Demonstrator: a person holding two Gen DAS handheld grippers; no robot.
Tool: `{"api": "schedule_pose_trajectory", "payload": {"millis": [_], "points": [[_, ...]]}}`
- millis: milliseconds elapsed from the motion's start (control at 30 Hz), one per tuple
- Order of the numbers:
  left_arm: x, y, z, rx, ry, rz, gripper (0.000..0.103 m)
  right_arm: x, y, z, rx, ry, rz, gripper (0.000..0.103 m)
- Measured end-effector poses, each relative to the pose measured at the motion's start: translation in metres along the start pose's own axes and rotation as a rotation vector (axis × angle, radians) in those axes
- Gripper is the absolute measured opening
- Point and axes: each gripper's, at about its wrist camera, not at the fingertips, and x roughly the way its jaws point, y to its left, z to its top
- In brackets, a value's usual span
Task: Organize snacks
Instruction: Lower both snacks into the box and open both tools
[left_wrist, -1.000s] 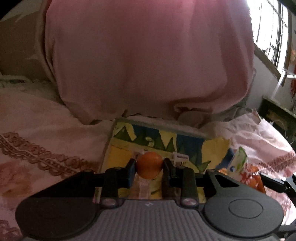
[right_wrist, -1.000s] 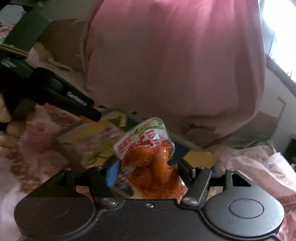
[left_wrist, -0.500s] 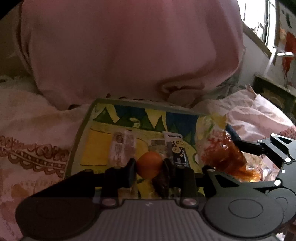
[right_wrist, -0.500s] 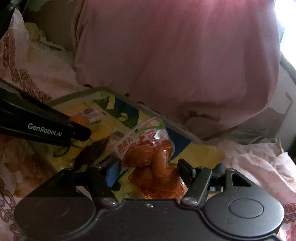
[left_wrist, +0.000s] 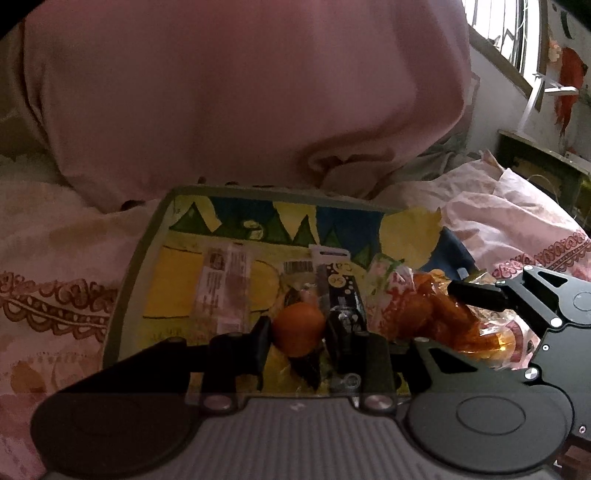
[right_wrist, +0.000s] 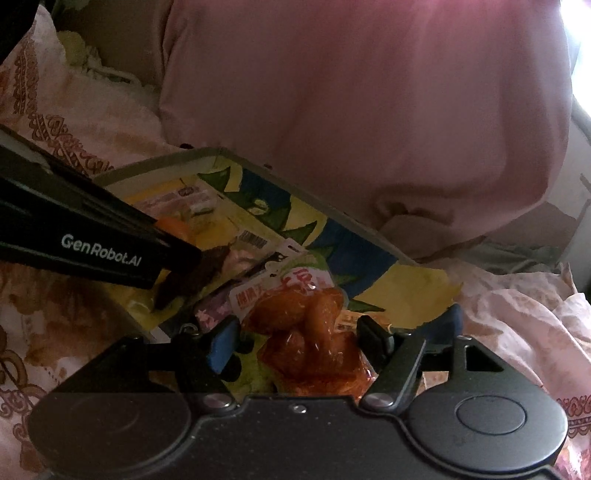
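Snacks over illustrated tray (left_wrist: 122, 291): orange ball (left_wrist: 298, 329) clamped in left hand-held gripper (left_wrist: 297, 338); orange snack pouch (right_wrist: 310, 332) between opening jaws of right hand-held gripper (right_wrist: 295, 341), pads apart from it.

A large pink pillow (left_wrist: 240, 96) fills the upper part of both views and rests on a bed covered by a pale pink bedspread (left_wrist: 55, 258) with a brown ornamental border pattern. Crumpled pink fabric (left_wrist: 509, 218) lies at the right side of the bed. A barred window (left_wrist: 506, 33) at the upper right admits strong daylight, which overexposes that corner. Below the window runs a white wall (left_wrist: 495, 107). A dark piece of furniture (left_wrist: 543, 173) stands against it, with a red hanging ornament (left_wrist: 567, 85) above.
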Motion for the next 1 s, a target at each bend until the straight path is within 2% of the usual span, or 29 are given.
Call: {"api": "schedule_pose_trajectory", "payload": {"millis": [267,367,400,500,633,733,800,1000], "points": [[0.003,0.010,0.002,-0.056,0.031,-0.021,0.035,-0.001,-0.004,-0.001,0.040,0.018,0.019,0.076],[0.003,0.014,0.003,-0.087,0.035,-0.048,0.045,-0.003,-0.009,0.000,0.074,0.017,0.033,0.078],[0.003,0.017,0.003,-0.108,0.036,-0.063,0.048,-0.004,-0.010,0.001,0.082,0.018,0.041,0.083],[0.000,0.024,0.005,-0.170,0.030,-0.100,0.053,-0.010,-0.017,0.002,0.118,0.006,0.056,0.087],[-0.009,0.027,0.011,-0.204,0.002,-0.121,0.061,-0.023,-0.026,0.005,0.167,-0.013,0.051,0.090],[-0.020,0.024,0.016,-0.202,-0.029,-0.117,0.068,-0.036,-0.037,0.008,0.213,-0.031,0.031,0.095],[-0.030,0.021,0.020,-0.193,-0.055,-0.109,0.077,-0.050,-0.045,0.009,0.251,-0.053,0.015,0.099],[-0.069,0.006,0.030,-0.135,-0.146,-0.052,0.094,-0.096,-0.067,0.007,0.328,-0.104,-0.021,0.101]]}}
